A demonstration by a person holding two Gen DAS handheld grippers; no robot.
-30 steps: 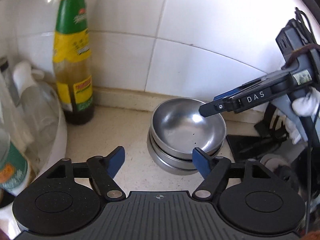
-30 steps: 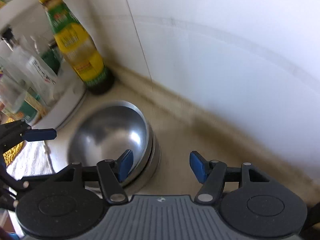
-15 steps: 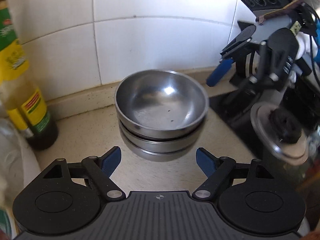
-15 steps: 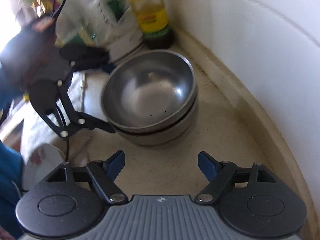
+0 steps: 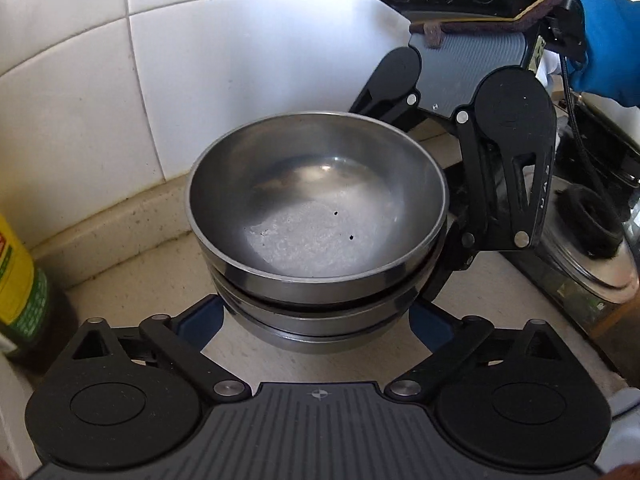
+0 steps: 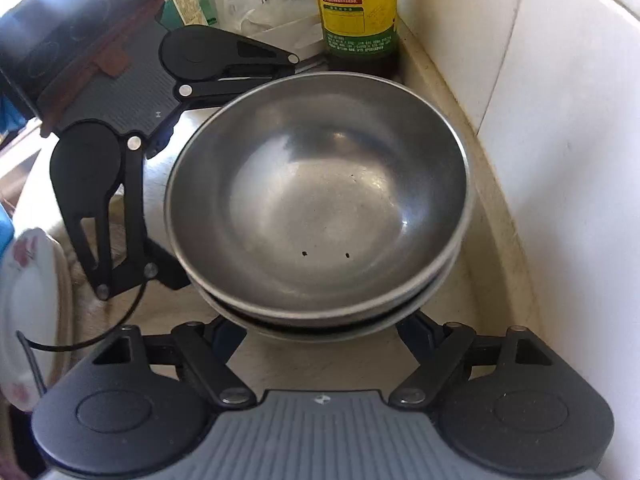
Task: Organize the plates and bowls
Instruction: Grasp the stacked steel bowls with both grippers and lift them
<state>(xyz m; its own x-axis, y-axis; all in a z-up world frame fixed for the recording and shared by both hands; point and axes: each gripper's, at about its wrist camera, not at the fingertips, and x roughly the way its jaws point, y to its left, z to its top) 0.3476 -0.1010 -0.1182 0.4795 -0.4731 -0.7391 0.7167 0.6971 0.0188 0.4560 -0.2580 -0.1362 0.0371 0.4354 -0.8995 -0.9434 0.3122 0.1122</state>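
A bottle [image 5: 18, 280] is seen at the counter's [image 5: 132, 276] left edge by the tiled wall [image 5: 248, 60], and a stack of steel bowls [image 5: 318, 216] is set near the counter's back edge. The stack is flanked by the left gripper [image 5: 316, 320], its jaws opening on either side of the lowest bowls with no pad seen pressing. From the opposite side the right gripper [image 6: 320, 326] is likewise spread and opening around the stack's base, a plate [image 6: 24, 320] lying at the left.

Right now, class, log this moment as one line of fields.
stack: nested round steel bowls on counter | left gripper: opening, straddling stack | right gripper: opening, straddling stack
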